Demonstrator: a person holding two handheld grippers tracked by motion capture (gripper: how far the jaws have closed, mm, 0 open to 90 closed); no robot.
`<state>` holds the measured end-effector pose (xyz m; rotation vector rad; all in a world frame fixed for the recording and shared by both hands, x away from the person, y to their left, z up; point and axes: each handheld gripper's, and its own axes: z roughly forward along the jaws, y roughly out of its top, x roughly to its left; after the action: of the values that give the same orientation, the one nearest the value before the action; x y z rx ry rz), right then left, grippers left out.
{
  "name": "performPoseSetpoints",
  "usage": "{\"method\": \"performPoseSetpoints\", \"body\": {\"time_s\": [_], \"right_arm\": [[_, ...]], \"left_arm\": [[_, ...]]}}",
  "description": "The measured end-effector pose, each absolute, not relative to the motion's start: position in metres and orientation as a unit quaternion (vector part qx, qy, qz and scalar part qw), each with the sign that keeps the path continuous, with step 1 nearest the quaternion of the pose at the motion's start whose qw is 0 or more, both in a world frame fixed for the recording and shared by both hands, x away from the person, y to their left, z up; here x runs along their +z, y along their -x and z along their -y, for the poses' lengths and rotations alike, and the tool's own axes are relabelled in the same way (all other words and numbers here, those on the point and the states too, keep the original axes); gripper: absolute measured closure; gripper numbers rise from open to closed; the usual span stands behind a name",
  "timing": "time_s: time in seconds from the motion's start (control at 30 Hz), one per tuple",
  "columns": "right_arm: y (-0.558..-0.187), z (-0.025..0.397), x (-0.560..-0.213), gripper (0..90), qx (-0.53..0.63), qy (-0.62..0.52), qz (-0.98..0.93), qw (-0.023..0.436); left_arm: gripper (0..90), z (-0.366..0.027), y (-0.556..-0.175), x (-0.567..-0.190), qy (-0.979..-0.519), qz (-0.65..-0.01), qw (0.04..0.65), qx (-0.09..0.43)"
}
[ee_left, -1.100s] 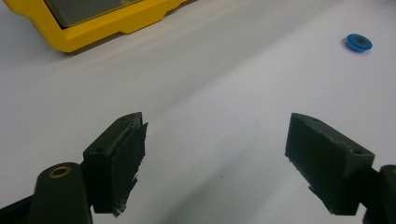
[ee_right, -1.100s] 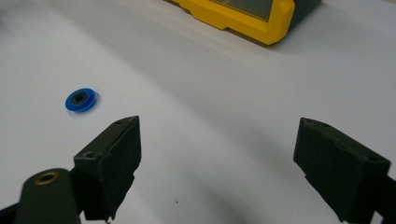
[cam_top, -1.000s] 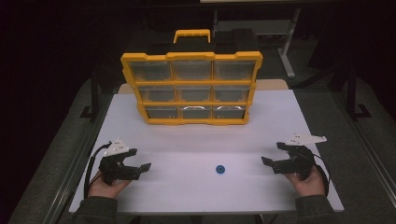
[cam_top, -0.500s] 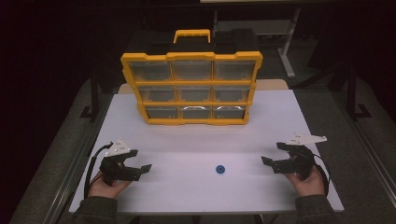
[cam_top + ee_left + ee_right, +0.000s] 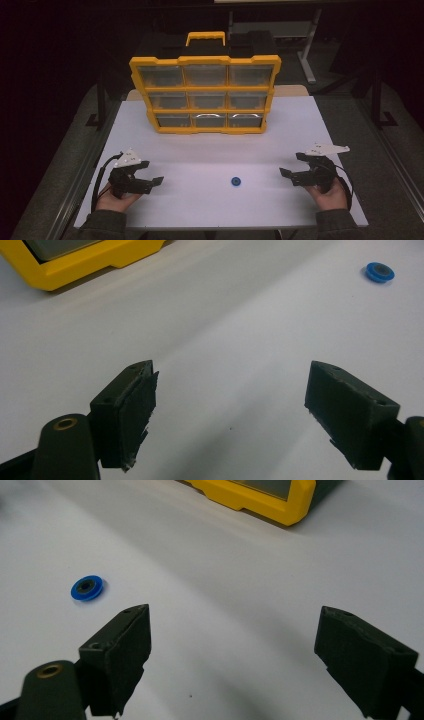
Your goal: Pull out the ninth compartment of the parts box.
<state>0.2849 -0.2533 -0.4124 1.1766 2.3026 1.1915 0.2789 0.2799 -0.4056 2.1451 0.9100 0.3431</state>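
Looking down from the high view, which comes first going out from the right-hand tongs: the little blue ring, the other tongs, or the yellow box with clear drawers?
1. The small blue plastic ring, on the white table just left of the right tongs.
2. The left tongs, across the table's near edge.
3. The yellow plastic organiser case with clear drawers, upright at the table's far side, roughly as far; too close to call.

We see a small blue disc (image 5: 235, 181) lying flat on the white desk (image 5: 210, 150), near its front edge and about midway across. It is round, with a dark centre ringed by a raised blue rim. It lies alone, well apart from the yellow organizer (image 5: 205, 95) standing upright at the back.
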Motion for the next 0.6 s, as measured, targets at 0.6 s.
{"method": "performPoseSetpoints", "body": {"time_s": [0.6], "right_arm": [[-0.2847,0.2537,-0.4130,13.9,0.414,-0.408,-0.801,0.145]], "left_arm": [[20.1,-0.2772,-0.2817,-0.4087,-0.845,-0.352,0.384,0.124]]}}
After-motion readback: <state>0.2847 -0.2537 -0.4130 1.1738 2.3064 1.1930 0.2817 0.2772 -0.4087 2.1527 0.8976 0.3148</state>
